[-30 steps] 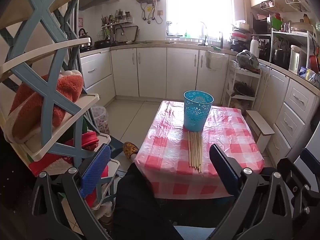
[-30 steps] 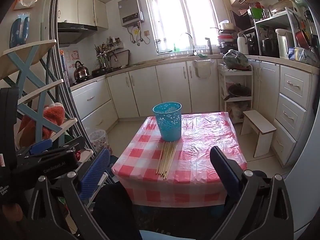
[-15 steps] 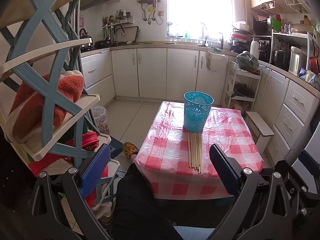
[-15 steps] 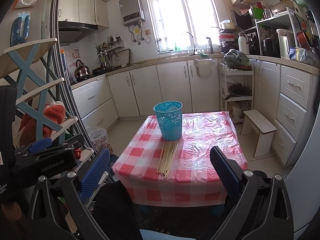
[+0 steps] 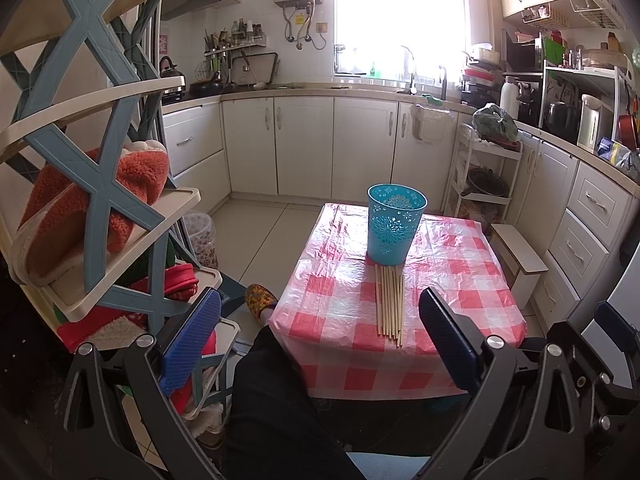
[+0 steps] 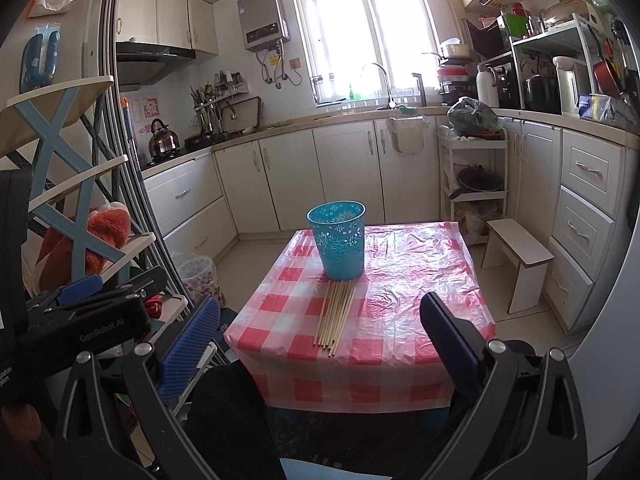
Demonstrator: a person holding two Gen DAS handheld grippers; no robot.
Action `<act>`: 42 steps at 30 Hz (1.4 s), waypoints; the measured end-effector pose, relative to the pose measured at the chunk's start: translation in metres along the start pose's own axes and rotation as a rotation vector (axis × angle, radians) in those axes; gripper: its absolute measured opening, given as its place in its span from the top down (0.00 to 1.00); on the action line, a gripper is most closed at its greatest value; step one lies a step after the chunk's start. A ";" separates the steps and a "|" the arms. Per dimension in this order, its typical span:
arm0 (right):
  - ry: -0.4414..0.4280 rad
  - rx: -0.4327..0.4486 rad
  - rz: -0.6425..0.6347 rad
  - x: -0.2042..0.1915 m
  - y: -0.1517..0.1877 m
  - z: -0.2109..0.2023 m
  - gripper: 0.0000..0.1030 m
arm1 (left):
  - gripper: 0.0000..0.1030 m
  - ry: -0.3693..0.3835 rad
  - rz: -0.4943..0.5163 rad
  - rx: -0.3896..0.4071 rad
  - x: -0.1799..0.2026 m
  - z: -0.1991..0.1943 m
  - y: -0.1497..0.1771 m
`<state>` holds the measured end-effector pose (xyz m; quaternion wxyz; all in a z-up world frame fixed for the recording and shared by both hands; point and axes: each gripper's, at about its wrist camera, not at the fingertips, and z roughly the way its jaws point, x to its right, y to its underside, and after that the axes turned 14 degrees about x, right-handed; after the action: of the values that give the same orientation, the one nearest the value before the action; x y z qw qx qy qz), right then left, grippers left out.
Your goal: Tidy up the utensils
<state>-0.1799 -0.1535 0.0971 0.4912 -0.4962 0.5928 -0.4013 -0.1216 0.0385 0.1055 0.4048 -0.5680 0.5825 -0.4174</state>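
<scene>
Blue ribbed pads line both grippers, nearest to the cameras. The left gripper [image 5: 320, 336] is spread wide with nothing between its fingers, held low before the table, above a person's dark-clad leg [image 5: 272, 400]. The right gripper [image 6: 320, 336] is likewise spread wide and holds nothing; in its view the left gripper's black body sits at the lower left.

Just beyond, a small table under a red-and-white checked plastic cloth [image 5: 460, 280] stands on the tiled floor. A bundle of pale wooden chopsticks [image 5: 389, 300] lies flat on the cloth, side by side, running from near the front edge back toward a turquoise perforated bin [image 5: 396, 224]. The bin stands upright, and the far ends of the chopsticks reach its base.

To the left a shelf rack with blue crossed braces [image 5: 96, 184] holds orange fleecy slippers [image 5: 80, 208]. A foot in a patterned slipper [image 5: 260, 300] rests on the floor beside the table's left corner. A small white stool [image 6: 516, 256] stands right of the table.

Farthest back, white cabinets [image 6: 280, 184] run below the counter, and a bright window [image 6: 360, 32] sits above the sink.
</scene>
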 end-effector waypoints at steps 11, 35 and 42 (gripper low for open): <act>0.000 0.001 0.007 -0.007 0.005 0.005 0.07 | 0.07 0.004 -0.001 -0.007 0.003 0.000 0.002; -0.042 -0.427 0.150 0.047 0.095 0.237 0.63 | 0.09 0.104 -0.028 -0.307 0.017 0.182 0.052; -0.009 -0.522 0.099 0.059 0.125 0.310 0.75 | 0.09 0.076 -0.041 -0.379 0.023 0.241 0.066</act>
<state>0.0981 -0.1841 -0.0951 0.3685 -0.5781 0.6977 -0.2081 0.0848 0.0095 -0.0349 0.2598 -0.6298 0.6537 -0.3294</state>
